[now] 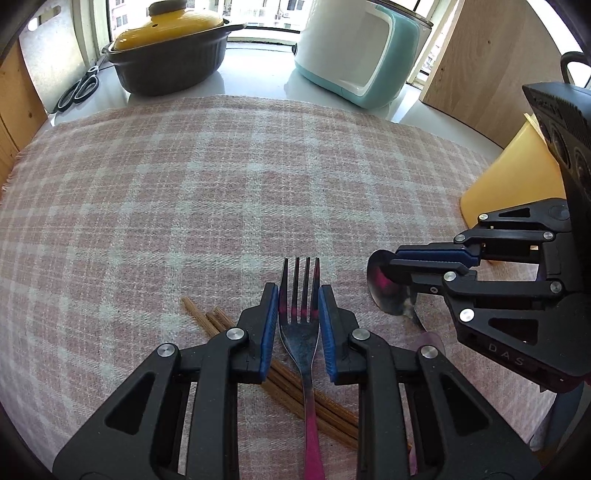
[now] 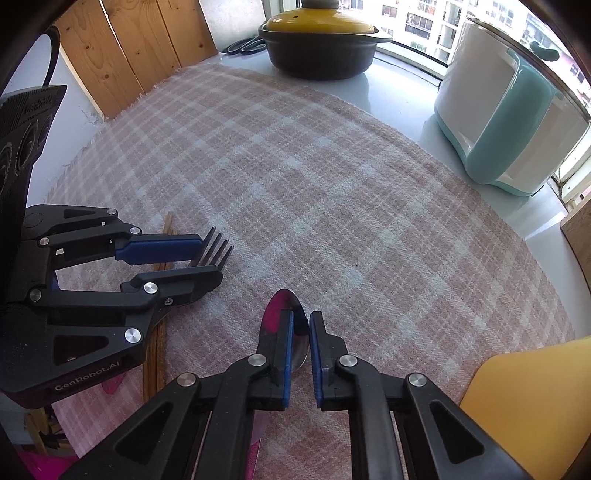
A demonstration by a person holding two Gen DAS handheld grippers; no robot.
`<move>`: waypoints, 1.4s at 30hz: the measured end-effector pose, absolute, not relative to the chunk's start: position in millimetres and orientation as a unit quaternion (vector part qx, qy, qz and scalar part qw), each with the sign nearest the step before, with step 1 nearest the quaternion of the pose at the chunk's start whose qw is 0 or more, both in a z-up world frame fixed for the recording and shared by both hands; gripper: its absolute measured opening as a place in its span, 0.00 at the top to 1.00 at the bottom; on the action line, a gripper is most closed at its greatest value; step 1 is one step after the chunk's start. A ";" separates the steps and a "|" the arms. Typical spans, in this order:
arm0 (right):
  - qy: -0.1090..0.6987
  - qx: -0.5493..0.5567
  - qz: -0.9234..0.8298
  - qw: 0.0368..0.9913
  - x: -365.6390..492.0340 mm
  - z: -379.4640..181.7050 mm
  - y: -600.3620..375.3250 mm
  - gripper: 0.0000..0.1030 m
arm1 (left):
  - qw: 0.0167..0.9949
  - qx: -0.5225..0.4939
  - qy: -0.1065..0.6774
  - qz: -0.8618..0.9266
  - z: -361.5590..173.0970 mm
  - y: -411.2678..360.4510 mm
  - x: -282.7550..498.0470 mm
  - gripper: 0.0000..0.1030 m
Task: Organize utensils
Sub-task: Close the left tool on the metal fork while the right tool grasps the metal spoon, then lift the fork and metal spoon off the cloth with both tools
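Blue-padded left hand-held gripper (image 1: pixel 298 306) clamps a shiny four-tined metal fork (image 1: pixel 301 314) over ribbed wooden chopsticks (image 1: pixel 280 376); right hand-held gripper (image 2: pixel 300 332) pinches a glossy oval spoon (image 2: pixel 284 306).

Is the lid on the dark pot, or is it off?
On. The yellow lid sits level on the dark pot, covering its opening.

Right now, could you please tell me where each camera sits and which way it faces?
Left wrist: on the left gripper, looking steeply down at the fork between its fingers; the right gripper shows at right.
Right wrist: on the right gripper, looking steeply down at the spoon; the left gripper shows at left.
Shared: cloth, pot, chopsticks.
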State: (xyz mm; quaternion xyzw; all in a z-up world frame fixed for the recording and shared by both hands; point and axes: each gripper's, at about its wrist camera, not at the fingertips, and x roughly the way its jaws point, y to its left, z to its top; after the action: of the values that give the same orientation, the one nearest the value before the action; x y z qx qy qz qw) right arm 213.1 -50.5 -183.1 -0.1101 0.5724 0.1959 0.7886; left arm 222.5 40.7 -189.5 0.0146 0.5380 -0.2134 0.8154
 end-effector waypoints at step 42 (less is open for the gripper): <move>0.576 -0.100 0.209 0.784 203.7 -179.4 -48.6 0.97 | 0.824 0.026 0.531 -0.198 -191.0 32.1 217.8 0.88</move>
State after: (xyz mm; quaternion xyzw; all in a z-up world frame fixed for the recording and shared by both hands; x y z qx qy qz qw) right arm 203.7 -48.6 -179.4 -0.0996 0.5765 0.2086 0.7838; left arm 217.8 32.1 -191.0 0.0260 0.5311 -0.1976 0.8236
